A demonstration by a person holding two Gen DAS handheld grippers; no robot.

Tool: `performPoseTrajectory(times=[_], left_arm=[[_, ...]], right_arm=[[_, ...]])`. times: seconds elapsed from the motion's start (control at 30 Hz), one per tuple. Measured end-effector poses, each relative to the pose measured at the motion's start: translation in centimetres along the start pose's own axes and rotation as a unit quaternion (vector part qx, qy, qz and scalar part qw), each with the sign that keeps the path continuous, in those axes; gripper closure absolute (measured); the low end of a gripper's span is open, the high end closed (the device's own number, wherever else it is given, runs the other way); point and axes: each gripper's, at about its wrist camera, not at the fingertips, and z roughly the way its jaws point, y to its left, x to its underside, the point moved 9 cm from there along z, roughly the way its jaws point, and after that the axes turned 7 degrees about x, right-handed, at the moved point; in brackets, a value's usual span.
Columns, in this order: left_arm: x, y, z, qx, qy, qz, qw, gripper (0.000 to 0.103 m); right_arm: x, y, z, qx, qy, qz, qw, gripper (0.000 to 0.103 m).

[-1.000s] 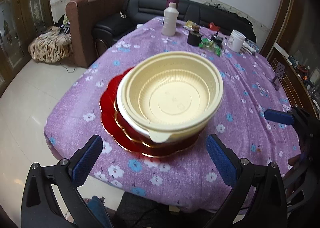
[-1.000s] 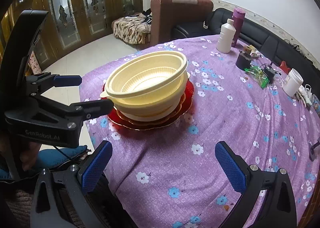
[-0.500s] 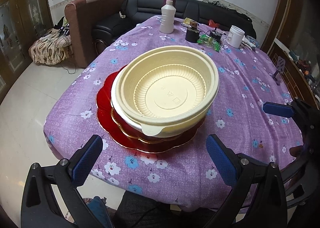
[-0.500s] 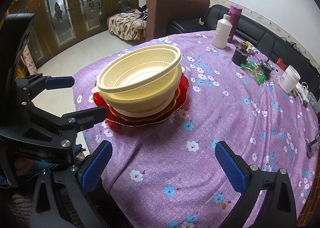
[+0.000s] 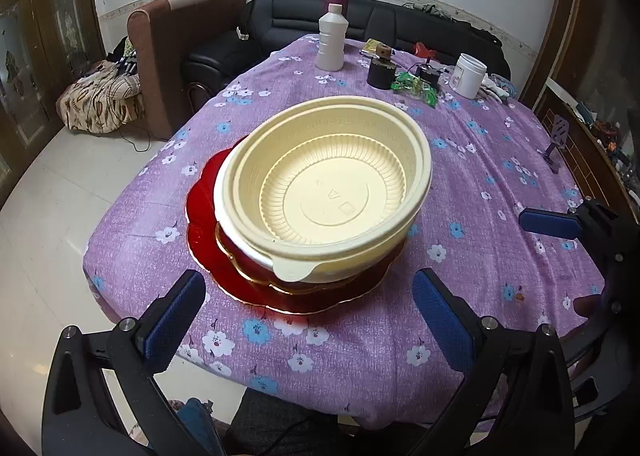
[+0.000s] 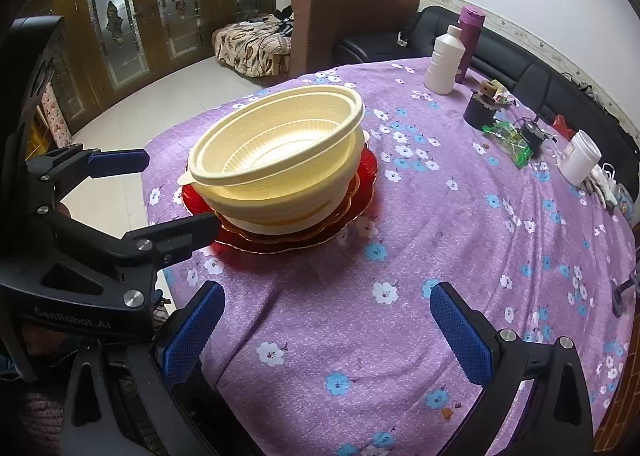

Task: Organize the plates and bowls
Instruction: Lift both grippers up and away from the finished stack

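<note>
Bowls (image 5: 328, 184) nearer now; tab (image 5: 294, 270) faces L tool (image 5: 308, 320).

The left gripper (image 5: 306, 310) hangs spread wide over the table's near edge, empty. Ahead, cream bowls (image 5: 326, 192) sit nested on red plates (image 5: 204, 212). A white bottle (image 5: 330, 38) stands near the far edge.

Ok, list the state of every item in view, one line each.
left hand-held gripper: open, empty, short of the stack.
right hand-held gripper: open, empty, over the tablecloth.
cream bowls: nested, upright, empty, top one tilted.
red plates: stacked under the bowls.
white bottle: upright, capped.
purple flask: upright, lid on.
white jar: upright, lid on.
</note>
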Motion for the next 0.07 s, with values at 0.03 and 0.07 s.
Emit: performPoseTrajectory(times=[0.03,0.07], left_arm=[[0.00,0.00,0.11,0.001,0.001,-0.001,1.0000,0.000],[-0.02,0.03,0.25,0.002,0.003,-0.002,1.0000,0.000]], right_arm=[[0.02,0.00,0.00,0.000,0.000,0.000,1.000,0.000],[0.02,-0.04,0.02,-0.001,0.000,0.002,1.000,0.000]])
